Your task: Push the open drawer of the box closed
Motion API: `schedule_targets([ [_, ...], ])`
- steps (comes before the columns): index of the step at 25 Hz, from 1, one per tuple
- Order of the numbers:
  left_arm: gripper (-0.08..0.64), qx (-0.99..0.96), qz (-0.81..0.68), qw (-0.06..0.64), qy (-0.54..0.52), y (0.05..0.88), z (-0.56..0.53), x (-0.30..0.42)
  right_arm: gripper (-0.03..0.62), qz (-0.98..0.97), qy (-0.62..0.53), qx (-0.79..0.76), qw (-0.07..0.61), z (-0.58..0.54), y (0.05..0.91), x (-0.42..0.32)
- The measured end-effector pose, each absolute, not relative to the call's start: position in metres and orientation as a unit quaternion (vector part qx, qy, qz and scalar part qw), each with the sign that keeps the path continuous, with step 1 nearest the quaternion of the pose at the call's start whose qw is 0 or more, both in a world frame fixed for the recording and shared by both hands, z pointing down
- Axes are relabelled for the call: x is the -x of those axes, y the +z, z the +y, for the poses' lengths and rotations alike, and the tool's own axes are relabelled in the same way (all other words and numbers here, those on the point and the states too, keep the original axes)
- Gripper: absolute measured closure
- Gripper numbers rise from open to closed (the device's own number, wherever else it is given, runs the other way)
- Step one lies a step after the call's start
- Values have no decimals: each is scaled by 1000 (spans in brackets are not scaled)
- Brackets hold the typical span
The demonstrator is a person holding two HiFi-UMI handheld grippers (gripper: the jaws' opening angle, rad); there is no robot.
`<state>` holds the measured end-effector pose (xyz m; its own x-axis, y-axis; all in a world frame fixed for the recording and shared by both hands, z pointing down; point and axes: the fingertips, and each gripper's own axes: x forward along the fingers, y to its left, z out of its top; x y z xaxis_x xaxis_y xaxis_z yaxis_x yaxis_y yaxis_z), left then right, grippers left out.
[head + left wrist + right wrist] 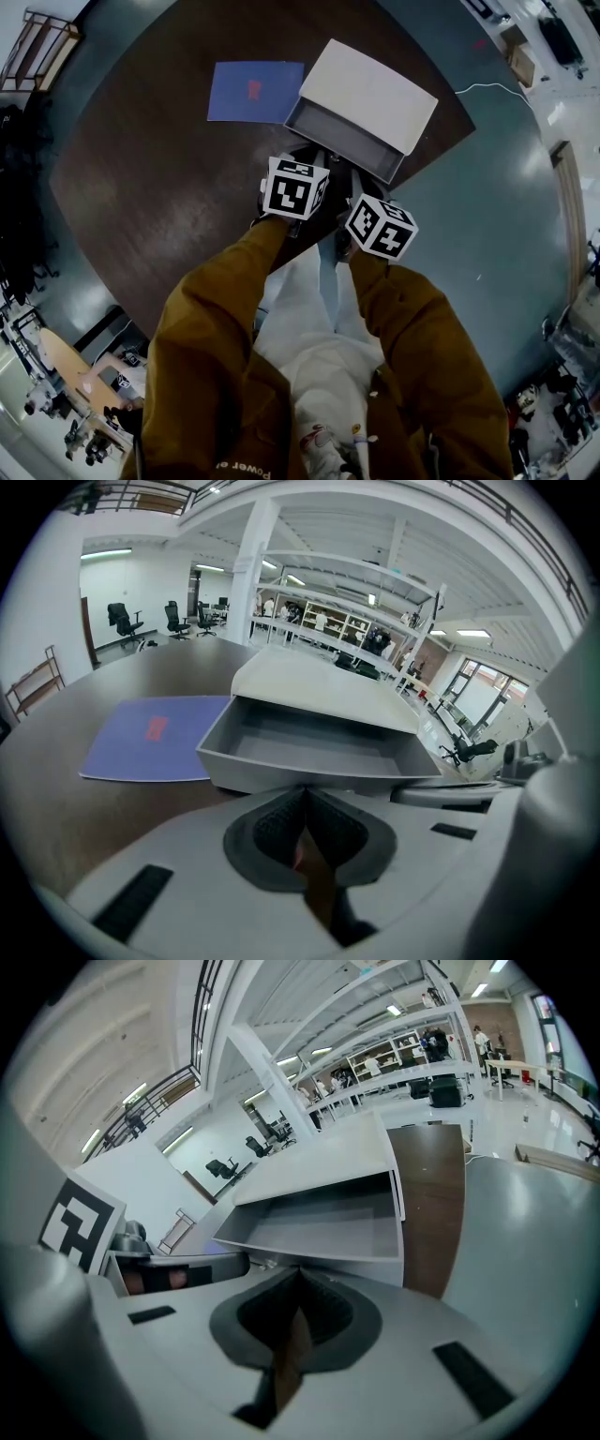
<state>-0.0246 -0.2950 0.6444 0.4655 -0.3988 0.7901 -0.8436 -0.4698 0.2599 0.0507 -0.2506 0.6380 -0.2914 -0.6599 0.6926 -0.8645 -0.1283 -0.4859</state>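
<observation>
**Dark wooden table (pixel 141 187), drawer (pixel 342 141) open toward me**

I see the white box (pixel 370 89) beside a blue sheet (pixel 255 91), its grey drawer pulled out my way. My left gripper (pixel 302 803) and right gripper (pixel 298 1283) sit side by side just short of the drawer front. Both are pinched together on nothing, which I judge makes them blunt pushers for an even shove.

- From the head, the table (pixel 122 187) and box (pixel 370 89) are looked down on steeply, from well above.
- The left gripper view is set low behind its jaws — close to the open drawer (pixel 309 747), faced head-on.
- The right gripper view is set equally low and close, tilted, toward the drawer's right end.
- The drawer is shared by all three.
</observation>
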Motion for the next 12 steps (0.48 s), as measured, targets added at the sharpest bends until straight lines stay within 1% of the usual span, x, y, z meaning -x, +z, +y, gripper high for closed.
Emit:
schedule_targets([
  [12,552,-791,-395,324,336,645,-311,13,586,-647,466,-595,100,-265,639,-68],
])
